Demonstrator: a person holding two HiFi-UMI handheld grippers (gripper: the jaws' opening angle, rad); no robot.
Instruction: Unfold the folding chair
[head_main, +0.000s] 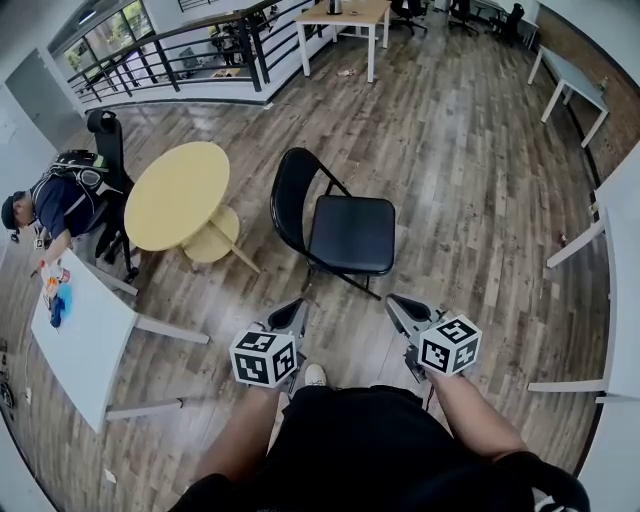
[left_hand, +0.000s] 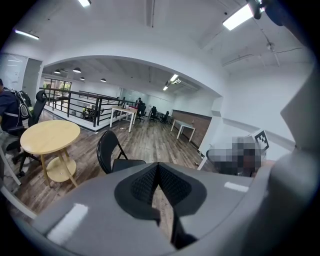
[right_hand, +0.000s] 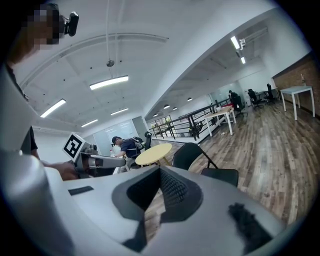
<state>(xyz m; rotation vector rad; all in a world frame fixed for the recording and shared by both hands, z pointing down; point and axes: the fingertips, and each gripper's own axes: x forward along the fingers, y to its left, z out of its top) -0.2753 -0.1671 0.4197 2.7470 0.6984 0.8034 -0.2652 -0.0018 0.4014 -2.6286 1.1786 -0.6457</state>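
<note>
The black folding chair (head_main: 345, 232) stands opened out on the wooden floor, seat flat and backrest upright, in front of me. It also shows in the left gripper view (left_hand: 111, 152) and in the right gripper view (right_hand: 202, 159). My left gripper (head_main: 296, 310) is shut and empty, held low near my body, short of the chair's front legs. My right gripper (head_main: 397, 304) is likewise shut with nothing in it, just right of the left one. Both point toward the chair without touching it. Each gripper's own view shows its dark pads pressed together (left_hand: 158, 166) (right_hand: 160, 171).
A round yellow table (head_main: 180, 195) stands just left of the chair. A white table (head_main: 85, 330) is at the left, with a person (head_main: 45, 205) and a black office chair (head_main: 105, 135) beside it. Another white table (head_main: 625, 260) lines the right side. A black railing (head_main: 180, 55) runs along the far left.
</note>
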